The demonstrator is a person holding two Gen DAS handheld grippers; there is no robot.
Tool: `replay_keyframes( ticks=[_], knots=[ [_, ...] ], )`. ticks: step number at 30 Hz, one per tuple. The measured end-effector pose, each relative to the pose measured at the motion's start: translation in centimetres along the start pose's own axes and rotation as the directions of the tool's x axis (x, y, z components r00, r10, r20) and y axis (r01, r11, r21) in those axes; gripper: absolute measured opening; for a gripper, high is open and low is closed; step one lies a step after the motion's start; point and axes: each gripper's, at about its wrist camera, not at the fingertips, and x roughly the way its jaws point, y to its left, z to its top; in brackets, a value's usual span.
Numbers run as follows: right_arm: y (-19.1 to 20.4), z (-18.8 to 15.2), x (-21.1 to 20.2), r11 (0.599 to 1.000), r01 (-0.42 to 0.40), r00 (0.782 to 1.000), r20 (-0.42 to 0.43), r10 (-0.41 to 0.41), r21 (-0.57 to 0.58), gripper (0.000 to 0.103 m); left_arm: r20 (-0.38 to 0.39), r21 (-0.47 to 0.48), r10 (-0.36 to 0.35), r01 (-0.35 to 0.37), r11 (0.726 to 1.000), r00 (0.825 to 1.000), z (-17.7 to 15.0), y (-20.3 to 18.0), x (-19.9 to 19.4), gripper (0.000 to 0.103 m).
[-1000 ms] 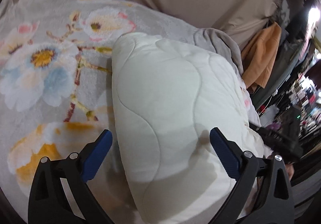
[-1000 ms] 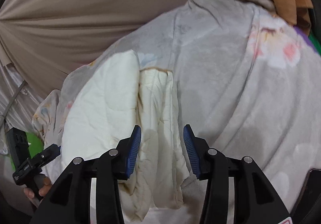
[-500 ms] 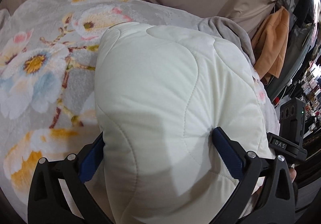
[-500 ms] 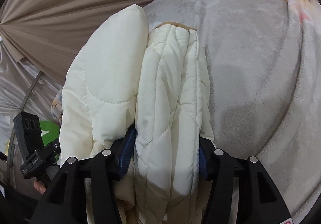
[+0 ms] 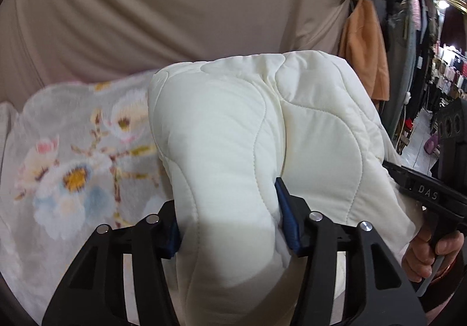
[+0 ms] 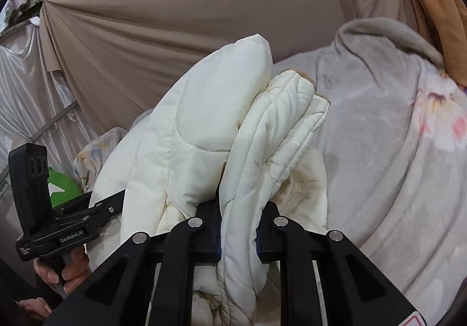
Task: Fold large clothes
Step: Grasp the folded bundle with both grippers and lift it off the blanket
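A cream quilted jacket (image 5: 233, 136), bundled in thick folds, hangs lifted above the floral blanket (image 5: 73, 165). My left gripper (image 5: 229, 226) has its blue pads pressing into one puffy fold, and its jaws are closing. In the right wrist view, several stacked layers of the jacket (image 6: 204, 121) are pinched in my right gripper (image 6: 238, 231), whose jaws are closing too. Each view shows the other hand-held gripper at its edge: the right one (image 5: 423, 194) and the left one (image 6: 58, 221), each gripped by a hand.
The grey fleece blanket (image 6: 394, 151) with pink flowers covers the surface below. A beige curtain (image 5: 175, 5) hangs behind. An orange garment (image 5: 364, 48) hangs at the right, with shop racks (image 5: 446, 69) further off.
Both grippers went from open around the jacket to squeezed onto its folds. Both hands rose, lifting the jacket off the blanket, and more of the curtain shows.
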Motion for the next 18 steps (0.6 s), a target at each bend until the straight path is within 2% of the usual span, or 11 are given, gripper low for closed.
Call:
replay_keyframes(
  ticks=[5, 10, 12, 15, 18],
  knots=[
    [2.8, 2.0, -4.7, 0.999, 0.015, 0.990, 0.139, -0.008, -0.050, 0.016, 0.148, 0.073, -0.030, 0.019, 0.997, 0.989, 2.8, -1.2, -5.0, 0.051],
    [5.8, 3.7, -9.0, 0.993, 0.036, 0.957, 0.290, -0.002, -0.115, 0.016, 0.301, 0.151, -0.023, -0.023, 0.988, 0.953, 4.8, -2.3, -9.8, 0.051],
    [7.2, 4.3, -10.4, 0.991, 0.033, 0.941, 0.339, 0.015, -0.133, 0.016, 0.354, 0.166, -0.024, -0.038, 0.985, 0.935, 5.4, -2.4, -11.5, 0.051],
    [9.6, 5.3, -12.4, 0.984, 0.026, 0.911, 0.409, 0.049, -0.175, 0.016, 0.445, 0.183, -0.023, -0.066, 0.981, 0.895, 6.4, -2.2, -14.7, 0.051],
    [12.5, 6.4, -14.3, 0.971, 0.026, 0.873, 0.479, 0.094, -0.238, 0.016, 0.548, 0.197, -0.022, -0.104, 0.975, 0.836, 7.2, -1.7, -18.3, 0.051]
  ],
)
